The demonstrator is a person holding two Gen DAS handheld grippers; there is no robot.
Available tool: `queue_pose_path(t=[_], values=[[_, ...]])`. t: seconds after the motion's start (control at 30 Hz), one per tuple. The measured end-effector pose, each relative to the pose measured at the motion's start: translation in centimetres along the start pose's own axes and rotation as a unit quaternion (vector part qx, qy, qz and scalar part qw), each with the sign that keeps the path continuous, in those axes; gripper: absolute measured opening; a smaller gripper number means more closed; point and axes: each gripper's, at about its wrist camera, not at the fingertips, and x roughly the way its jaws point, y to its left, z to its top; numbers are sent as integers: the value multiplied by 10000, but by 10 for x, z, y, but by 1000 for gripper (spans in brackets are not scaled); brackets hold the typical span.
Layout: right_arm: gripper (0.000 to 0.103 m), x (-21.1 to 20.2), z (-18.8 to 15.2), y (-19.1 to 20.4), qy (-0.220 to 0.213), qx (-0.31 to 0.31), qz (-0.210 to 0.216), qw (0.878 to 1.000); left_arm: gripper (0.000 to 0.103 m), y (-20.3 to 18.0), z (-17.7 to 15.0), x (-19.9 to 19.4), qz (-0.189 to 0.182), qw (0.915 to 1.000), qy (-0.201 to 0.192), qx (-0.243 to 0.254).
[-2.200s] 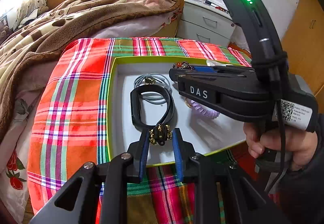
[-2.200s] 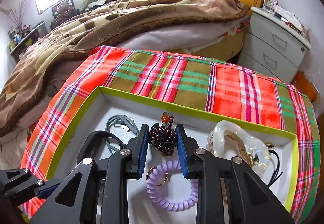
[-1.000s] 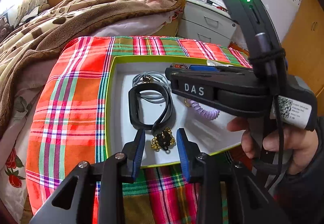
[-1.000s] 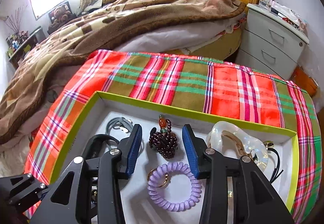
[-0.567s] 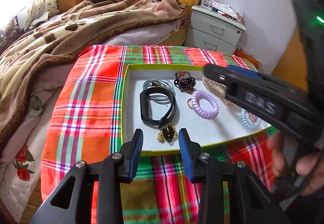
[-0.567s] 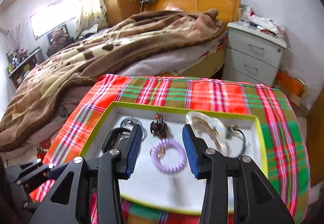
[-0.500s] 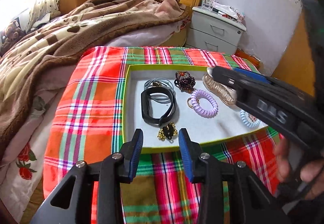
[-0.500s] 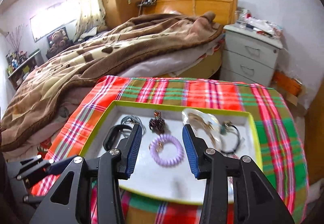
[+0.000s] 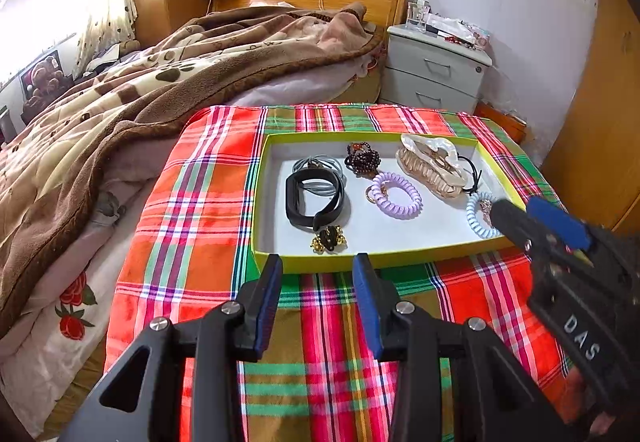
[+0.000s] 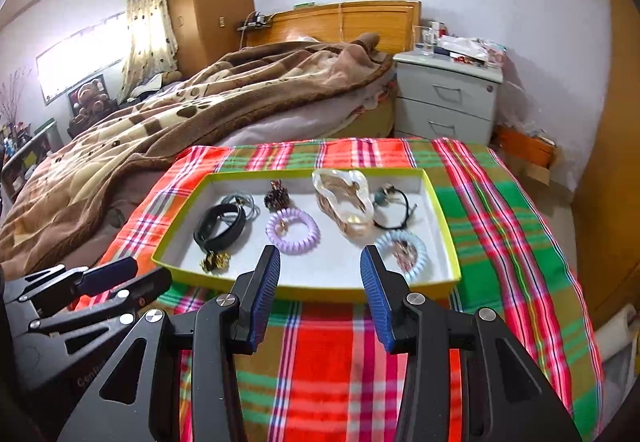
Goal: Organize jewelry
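Observation:
A white tray with a lime-green rim (image 9: 360,256) (image 10: 304,292) sits on a plaid cloth. In it lie a black band (image 9: 314,198) (image 10: 220,226), a grey cord (image 9: 318,164), a dark bead cluster (image 9: 362,158) (image 10: 276,196), a purple coil tie (image 9: 396,194) (image 10: 292,230), a pearly hair claw (image 9: 432,166) (image 10: 344,200), a black elastic (image 10: 394,208), a pale blue coil tie (image 9: 480,214) (image 10: 404,250) and a gold-and-black charm (image 9: 328,240) (image 10: 214,262). My left gripper (image 9: 318,272) and right gripper (image 10: 320,262) are open and empty, held back from the tray's near edge.
The plaid cloth (image 9: 192,218) covers a small table next to a bed with a brown blanket (image 9: 160,82). A grey nightstand (image 9: 436,74) stands behind on the right. A wooden wardrobe (image 9: 600,90) is at far right.
Both grippers opened, let go of the charm and the bead cluster in the tray, then pulled back and up away from the tray.

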Motion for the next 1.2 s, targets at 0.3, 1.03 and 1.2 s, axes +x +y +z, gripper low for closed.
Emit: queue_pose_path(t=[0.3, 1.03, 1.2], values=[[43, -8, -9, -2, 6, 57, -7, 10000, 38, -4, -4, -3, -23, 10000, 15, 8], [43, -12, -18, 6, 52, -26, -5, 10000, 38, -1, -6, -2, 32, 9999, 53, -100], [43, -13, -19, 6, 57, -19, 0, 10000, 38, -1, -6, -3, 38, 9999, 49, -129]])
